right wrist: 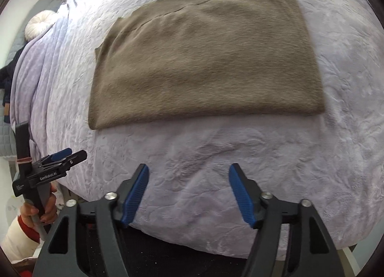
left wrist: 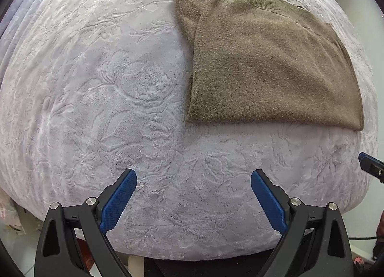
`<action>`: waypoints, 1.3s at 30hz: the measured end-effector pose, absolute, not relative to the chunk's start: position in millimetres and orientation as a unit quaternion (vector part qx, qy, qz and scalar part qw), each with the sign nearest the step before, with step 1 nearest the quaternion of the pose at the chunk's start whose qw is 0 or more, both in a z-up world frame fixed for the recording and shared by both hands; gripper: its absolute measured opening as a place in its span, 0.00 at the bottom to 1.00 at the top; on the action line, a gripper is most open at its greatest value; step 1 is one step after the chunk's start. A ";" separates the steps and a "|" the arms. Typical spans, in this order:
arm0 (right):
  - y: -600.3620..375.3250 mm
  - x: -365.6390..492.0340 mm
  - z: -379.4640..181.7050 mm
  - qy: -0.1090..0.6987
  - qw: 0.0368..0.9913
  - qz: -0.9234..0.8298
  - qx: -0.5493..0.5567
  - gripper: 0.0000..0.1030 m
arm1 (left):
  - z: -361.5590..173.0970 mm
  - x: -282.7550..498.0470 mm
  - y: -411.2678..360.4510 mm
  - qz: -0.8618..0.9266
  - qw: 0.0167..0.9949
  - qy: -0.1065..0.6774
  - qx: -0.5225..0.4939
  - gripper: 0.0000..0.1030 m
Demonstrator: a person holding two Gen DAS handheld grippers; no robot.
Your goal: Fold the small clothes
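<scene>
Lavender bedspread (left wrist: 120, 84) lies bare around the folded sweater's (right wrist: 204, 60) edges.

The right tongs (left wrist: 370, 167) are cut off by the left wrist view's edge, and the folded garment (right wrist: 204, 60) is motion-blurred in the right wrist view.

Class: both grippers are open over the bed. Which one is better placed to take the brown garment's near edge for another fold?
Probably the right gripper: the brown garment lies straight ahead of its fingers. From the left gripper, the garment sits off to one side.
</scene>
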State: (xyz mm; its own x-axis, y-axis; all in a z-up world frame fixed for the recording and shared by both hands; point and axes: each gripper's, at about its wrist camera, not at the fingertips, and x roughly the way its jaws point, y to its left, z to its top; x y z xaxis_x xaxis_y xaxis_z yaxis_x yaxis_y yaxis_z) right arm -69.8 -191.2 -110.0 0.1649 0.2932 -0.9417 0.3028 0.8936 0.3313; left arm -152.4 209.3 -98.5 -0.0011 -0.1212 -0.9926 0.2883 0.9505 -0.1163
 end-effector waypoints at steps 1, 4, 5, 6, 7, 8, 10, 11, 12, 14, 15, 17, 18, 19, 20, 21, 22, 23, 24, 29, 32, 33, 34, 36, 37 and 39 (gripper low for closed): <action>-185.3 -67.8 -110.2 0.645 0.730 0.000 0.223 0.79 | -98.4 -152.7 212.5 -0.147 0.705 0.692 0.055 0.94; -168.6 -61.6 -113.0 0.649 0.732 0.012 0.207 0.81 | -98.3 -154.1 222.2 -0.151 0.706 0.690 0.040 0.94; -163.7 -59.8 -114.7 0.652 0.729 0.017 0.206 0.81 | -99.4 -154.3 224.5 -0.152 0.705 0.691 0.037 0.94; -158.8 -57.8 -117.4 0.659 0.722 0.025 0.209 0.81 | -99.2 -155.5 225.6 -0.153 0.705 0.691 0.036 0.94; -153.2 -56.1 -121.2 0.667 0.713 0.033 0.214 0.81 | -100.2 -156.3 227.6 -0.154 0.705 0.692 0.035 0.94; -149.4 -55.1 -124.3 0.675 0.705 0.037 0.216 0.81 | -100.8 -157.5 228.6 -0.154 0.704 0.693 0.035 0.94; -141.8 -53.3 -130.6 0.684 0.694 0.046 0.219 0.81 | -101.7 -159.3 231.7 -0.151 0.701 0.696 0.035 0.94; -137.6 -52.7 -133.5 0.687 0.690 0.052 0.221 0.81 | -94.2 -161.9 228.2 -0.149 0.701 0.697 0.035 0.94; -133.8 -51.9 -136.3 0.690 0.686 0.056 0.222 0.81 | -94.3 -163.1 229.9 -0.146 0.701 0.697 0.033 0.94; -127.1 -51.4 -142.6 0.695 0.680 0.058 0.225 0.81 | -95.1 -163.7 232.3 -0.141 0.702 0.697 0.030 0.94; -125.6 -51.0 -144.5 0.696 0.678 0.059 0.229 0.81 | -95.9 -163.6 234.1 -0.140 0.702 0.698 0.028 0.94; -122.8 -50.0 -147.5 0.698 0.674 0.060 0.236 0.81 | -100.7 -158.7 238.2 -0.140 0.701 0.699 0.021 0.94; -121.7 -49.4 -148.3 0.697 0.674 0.060 0.238 0.81 | -102.0 -157.5 239.9 -0.141 0.700 0.700 0.017 0.94; -121.3 -48.8 -148.8 0.697 0.674 0.060 0.240 0.81 | -103.7 -154.4 241.3 -0.143 0.699 0.701 0.013 0.94; -121.5 -47.7 -149.1 0.695 0.674 0.059 0.243 0.81 | -107.3 -149.8 242.2 -0.144 0.698 0.702 0.007 0.94; -122.3 -46.3 -149.5 0.692 0.675 0.057 0.248 0.81 | -108.7 -148.4 244.7 -0.144 0.698 0.701 -0.002 0.94; -123.2 -44.6 -150.7 0.690 0.676 0.056 0.254 0.81 | -110.3 -146.6 246.3 -0.144 0.699 0.700 -0.012 0.94; -124.4 -42.5 -152.1 0.687 0.676 0.054 0.262 0.81 | -110.8 -144.8 249.1 -0.144 0.699 0.700 -0.028 0.94; -125.9 -39.7 -154.2 0.684 0.675 0.053 0.273 0.81 | -111.9 -143.2 252.8 -0.145 0.697 0.701 -0.044 0.94; -129.6 -20.1 -164.8 0.652 0.673 0.063 0.344 0.81 | -120.9 -131.7 268.6 -0.141 0.687 0.706 -0.096 0.94; -132.0 -6.8 -176.5 0.631 0.671 0.060 0.385 0.81 | -126.5 -126.9 273.3 -0.145 0.679 0.708 -0.129 0.94; -133.2 -2.8 -182.1 0.624 0.666 0.061 0.405 0.81 | -128.4 -126.0 274.4 -0.148 0.676 0.707 -0.142 0.94; -134.9 1.0 -189.1 0.615 0.658 0.062 0.429 0.81 | -129.0 -125.5 274.2 -0.149 0.674 0.708 -0.153 0.94; -136.6 6.4 -199.9 0.599 0.644 0.064 0.472 0.77 | -133.7 -123.6 275.5 -0.153 0.666 0.707 -0.181 0.94; -137.7 8.6 -204.4 0.588 0.637 0.067 0.494 0.72 | -136.2 -123.1 276.4 -0.154 0.662 0.706 -0.197 0.94; -140.8 13.1 -212.9 0.566 0.624 0.069 0.534 0.65 | -136.6 -128.0 273.1 -0.160 0.653 0.703 -0.231 0.94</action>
State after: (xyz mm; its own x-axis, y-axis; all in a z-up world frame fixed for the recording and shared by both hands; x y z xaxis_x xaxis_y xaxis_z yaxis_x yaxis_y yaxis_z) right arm 13.1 -140.8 -212.9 0.3487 0.6914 -0.6328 0.5186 0.4200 0.7447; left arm -128.0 273.1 -136.6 -0.0395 -0.5337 -0.8447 -0.1169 0.8421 -0.5266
